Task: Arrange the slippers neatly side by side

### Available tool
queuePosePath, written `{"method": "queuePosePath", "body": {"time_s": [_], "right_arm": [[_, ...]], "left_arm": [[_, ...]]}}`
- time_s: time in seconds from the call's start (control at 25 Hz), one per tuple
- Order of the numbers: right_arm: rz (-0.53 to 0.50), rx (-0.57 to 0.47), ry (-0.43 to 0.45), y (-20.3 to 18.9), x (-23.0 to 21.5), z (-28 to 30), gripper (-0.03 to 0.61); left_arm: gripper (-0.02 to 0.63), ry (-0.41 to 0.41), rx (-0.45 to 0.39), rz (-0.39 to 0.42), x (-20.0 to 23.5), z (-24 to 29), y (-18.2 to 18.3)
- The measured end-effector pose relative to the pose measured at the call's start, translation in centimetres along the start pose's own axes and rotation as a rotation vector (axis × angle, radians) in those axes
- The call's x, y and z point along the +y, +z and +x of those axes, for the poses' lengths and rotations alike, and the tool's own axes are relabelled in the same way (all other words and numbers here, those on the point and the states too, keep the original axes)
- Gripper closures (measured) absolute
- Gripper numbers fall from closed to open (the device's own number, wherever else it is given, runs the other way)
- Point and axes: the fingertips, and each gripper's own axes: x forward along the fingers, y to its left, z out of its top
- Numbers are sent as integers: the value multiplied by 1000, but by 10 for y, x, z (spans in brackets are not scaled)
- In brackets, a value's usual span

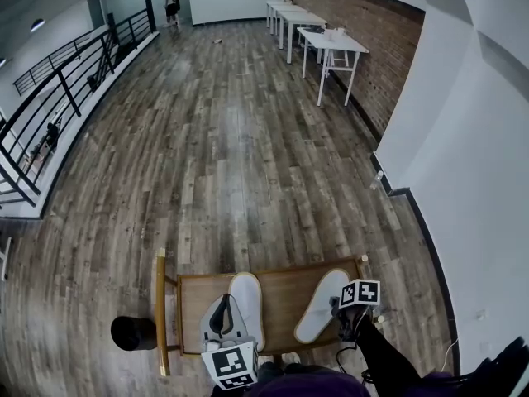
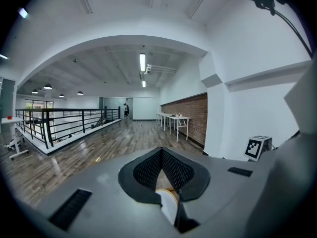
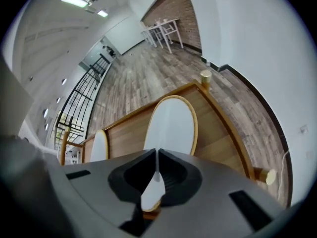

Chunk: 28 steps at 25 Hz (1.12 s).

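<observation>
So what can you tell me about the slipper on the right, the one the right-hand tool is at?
The right slipper is a long, flat oval with a plain white face and a thin tan rim, and it looks soft, like fabric or foam. It lies flat on the wooden rack, its far end angled slightly outward. Bare wood separates it from the left slipper. The right gripper is shut on its near end, and nothing else touches it.
</observation>
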Motion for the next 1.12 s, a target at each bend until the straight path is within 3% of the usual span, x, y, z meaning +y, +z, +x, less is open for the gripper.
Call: {"method": "queuePosePath", "body": {"time_s": [0.2, 0.56, 1.12], "right_arm": [[-200, 95, 88, 3, 54, 8, 565], [-351, 218, 143, -13, 114, 36, 563], [-399, 292, 127, -20, 139, 59, 563]], "left_arm": [[612, 6, 4, -3, 5, -3, -5], [612, 57, 19, -5, 23, -16, -4], [612, 77, 39, -13, 34, -15, -8]]}}
